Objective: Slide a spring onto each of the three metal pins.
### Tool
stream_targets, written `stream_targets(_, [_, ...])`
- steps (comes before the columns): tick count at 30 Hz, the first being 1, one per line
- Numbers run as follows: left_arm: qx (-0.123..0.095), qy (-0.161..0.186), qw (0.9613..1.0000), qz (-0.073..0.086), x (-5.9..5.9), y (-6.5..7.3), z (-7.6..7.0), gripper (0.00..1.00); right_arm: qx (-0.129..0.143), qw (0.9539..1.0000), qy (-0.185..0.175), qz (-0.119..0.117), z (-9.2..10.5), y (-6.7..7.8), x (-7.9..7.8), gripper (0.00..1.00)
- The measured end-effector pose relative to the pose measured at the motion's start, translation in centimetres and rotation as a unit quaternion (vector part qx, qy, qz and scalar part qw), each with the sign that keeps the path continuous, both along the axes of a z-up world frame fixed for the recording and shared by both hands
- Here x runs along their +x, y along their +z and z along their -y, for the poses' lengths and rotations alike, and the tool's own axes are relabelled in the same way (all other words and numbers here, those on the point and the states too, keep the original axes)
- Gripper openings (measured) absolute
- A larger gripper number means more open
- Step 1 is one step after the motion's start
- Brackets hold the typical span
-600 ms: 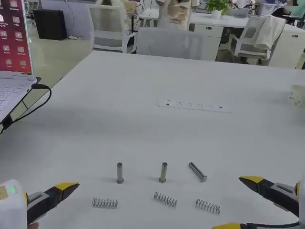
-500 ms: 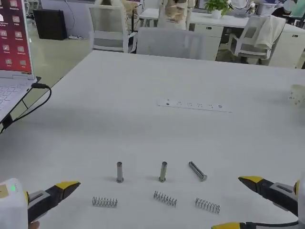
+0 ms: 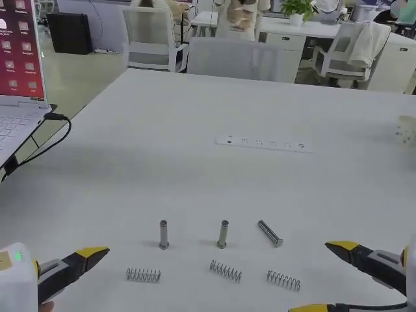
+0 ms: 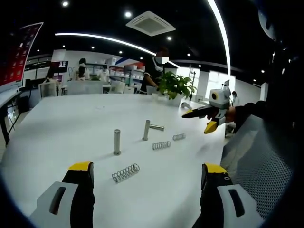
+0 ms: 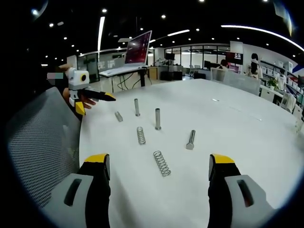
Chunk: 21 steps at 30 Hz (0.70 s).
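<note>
Two metal pins stand upright on the white table, one on the left (image 3: 163,234) and one in the middle (image 3: 223,234). A third pin (image 3: 270,234) lies on its side to the right. In front of each pin lies a loose spring: left (image 3: 143,275), middle (image 3: 225,271), right (image 3: 283,280). My left gripper (image 3: 88,260) is low at the left, open and holding nothing, a hand's width from the left spring (image 4: 126,173). My right gripper (image 3: 328,277) is open and holds nothing, just right of the right spring (image 5: 162,163).
An open laptop (image 3: 13,84) with a black cable (image 3: 45,140) sits at the table's left edge. A white power strip (image 3: 263,143) lies mid-table beyond the pins. Office chairs (image 3: 227,58) stand at the far edge. A pale object (image 3: 406,130) is at the right edge.
</note>
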<state>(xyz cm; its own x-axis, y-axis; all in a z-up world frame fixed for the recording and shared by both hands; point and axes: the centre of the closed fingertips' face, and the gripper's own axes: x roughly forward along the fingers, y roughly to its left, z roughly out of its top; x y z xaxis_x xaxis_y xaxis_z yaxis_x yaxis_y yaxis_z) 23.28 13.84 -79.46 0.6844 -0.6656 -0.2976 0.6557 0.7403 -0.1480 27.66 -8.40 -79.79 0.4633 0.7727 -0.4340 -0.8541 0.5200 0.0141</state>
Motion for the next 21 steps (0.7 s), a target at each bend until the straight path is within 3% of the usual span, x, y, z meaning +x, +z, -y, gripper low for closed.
stream_targets(21, [0.001,-0.004,1.0000,-0.003,0.00,-0.10,0.00,0.91,-0.002,1.0000,0.000,-0.003,-0.03,-0.11,-0.08,0.86])
